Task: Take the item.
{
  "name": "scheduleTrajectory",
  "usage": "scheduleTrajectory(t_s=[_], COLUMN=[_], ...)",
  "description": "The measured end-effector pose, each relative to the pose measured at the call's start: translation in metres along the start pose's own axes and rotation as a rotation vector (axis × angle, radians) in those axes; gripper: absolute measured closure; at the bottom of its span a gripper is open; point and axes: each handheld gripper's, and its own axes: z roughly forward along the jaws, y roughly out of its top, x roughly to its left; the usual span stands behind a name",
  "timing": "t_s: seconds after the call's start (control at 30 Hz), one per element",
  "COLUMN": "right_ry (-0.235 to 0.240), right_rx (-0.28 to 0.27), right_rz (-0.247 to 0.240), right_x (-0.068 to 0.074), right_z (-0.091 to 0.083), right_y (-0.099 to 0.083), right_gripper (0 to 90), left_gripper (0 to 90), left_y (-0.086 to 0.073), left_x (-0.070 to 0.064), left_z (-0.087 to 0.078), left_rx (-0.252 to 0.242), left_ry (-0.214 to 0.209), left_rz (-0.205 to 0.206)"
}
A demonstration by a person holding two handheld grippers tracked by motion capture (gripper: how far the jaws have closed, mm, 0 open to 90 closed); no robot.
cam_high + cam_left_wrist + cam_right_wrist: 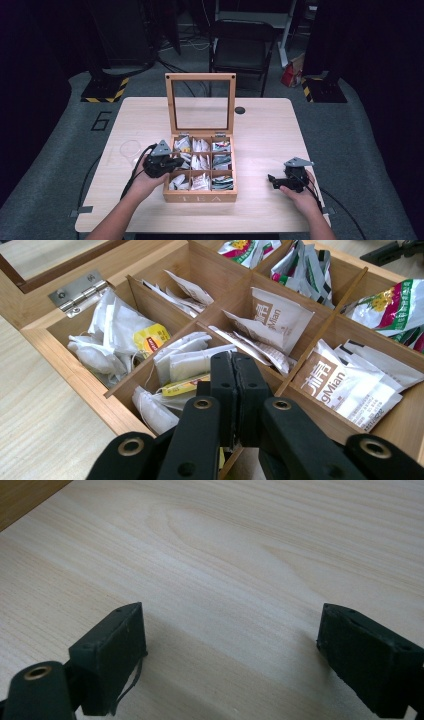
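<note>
A wooden tea box (200, 196) sat at the centre of the counter (260, 130), its glass lid (201, 103) raised upright at 12 o'clock and its nine compartments holding tea bags (280, 320). The left tool (175, 163) hovered at the box's 9 o'clock edge, jaws clenched together on nothing above the left-middle compartment. The right tool (272, 181) rested well apart at the box's 3 o'clock, jaws released wide over bare wood.
</note>
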Motion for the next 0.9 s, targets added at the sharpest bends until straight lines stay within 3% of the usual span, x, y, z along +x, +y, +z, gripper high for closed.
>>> scheduleTrajectory(t_s=[0.2,0.9], right_ry=[0.001,0.002], right_rx=[-0.001,-0.001], right_rz=[0.005,0.006], right_x=[0.000,0.000], right_z=[0.000,0.000], right_y=[0.000,0.000], right_gripper=[11.5,11.5], left_gripper=[89.6,89.7], left_y=[0.008,0.030], left_x=[0.002,0.005], left_z=[-0.010,-0.039], left_rx=[-0.041,-0.105], left_ry=[-0.004,0.003], left_rz=[-0.021,-0.034])
